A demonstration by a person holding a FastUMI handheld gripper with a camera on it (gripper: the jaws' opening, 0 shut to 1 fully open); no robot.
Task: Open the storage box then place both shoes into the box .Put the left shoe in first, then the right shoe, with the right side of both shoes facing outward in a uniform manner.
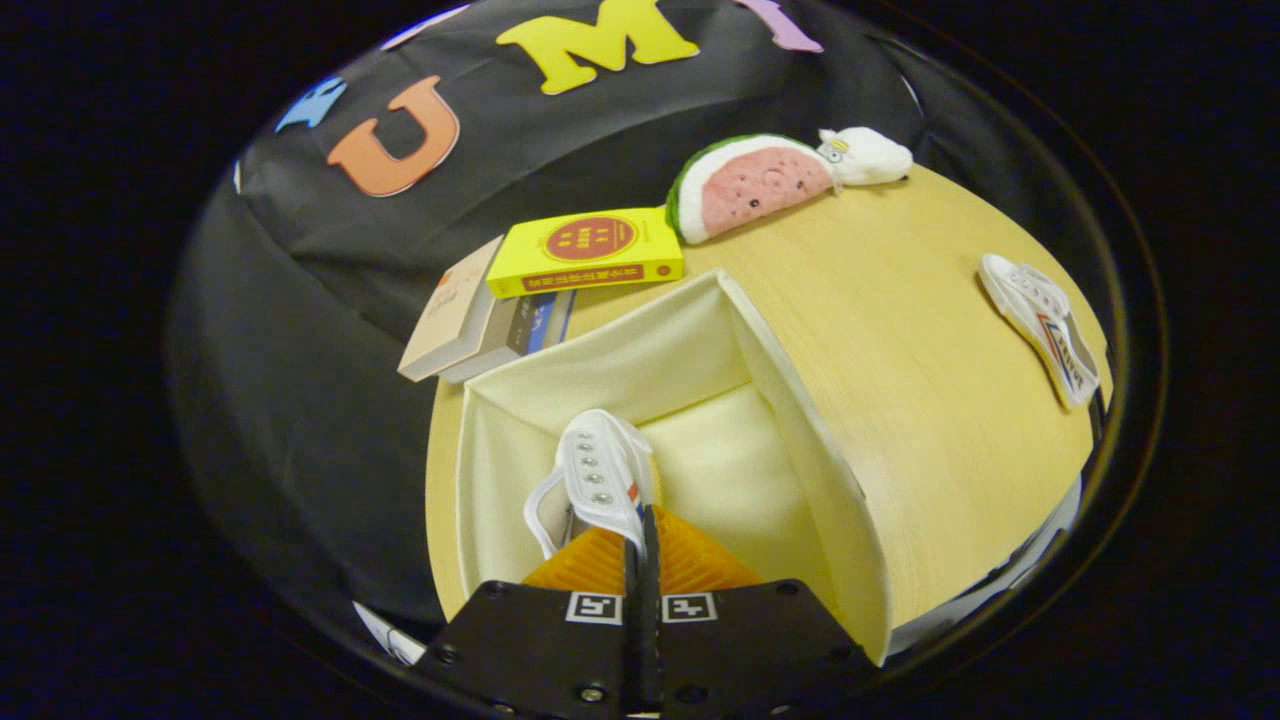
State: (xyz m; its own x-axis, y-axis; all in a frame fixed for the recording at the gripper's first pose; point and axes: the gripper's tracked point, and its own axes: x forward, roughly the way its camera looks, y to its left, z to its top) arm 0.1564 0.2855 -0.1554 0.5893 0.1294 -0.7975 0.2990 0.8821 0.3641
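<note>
The cream storage box point(800, 420) stands open on the wooden table, its inside facing me. A white canvas shoe point(600, 475) with silver eyelets and a red and blue stripe hangs inside the box, toe toward the back wall. My gripper point(645, 525) is shut on the shoe's edge, its fingers pressed together just behind the shoe. A second white shoe point(1040, 325) with the same stripe lies on its side on the table, far beyond the box to the right.
A yellow book point(585, 252) rests on a stack of books point(470, 330) just behind the box. A watermelon-slice plush point(750, 185) and a small white plush point(865, 157) lie at the back of the table point(930, 420).
</note>
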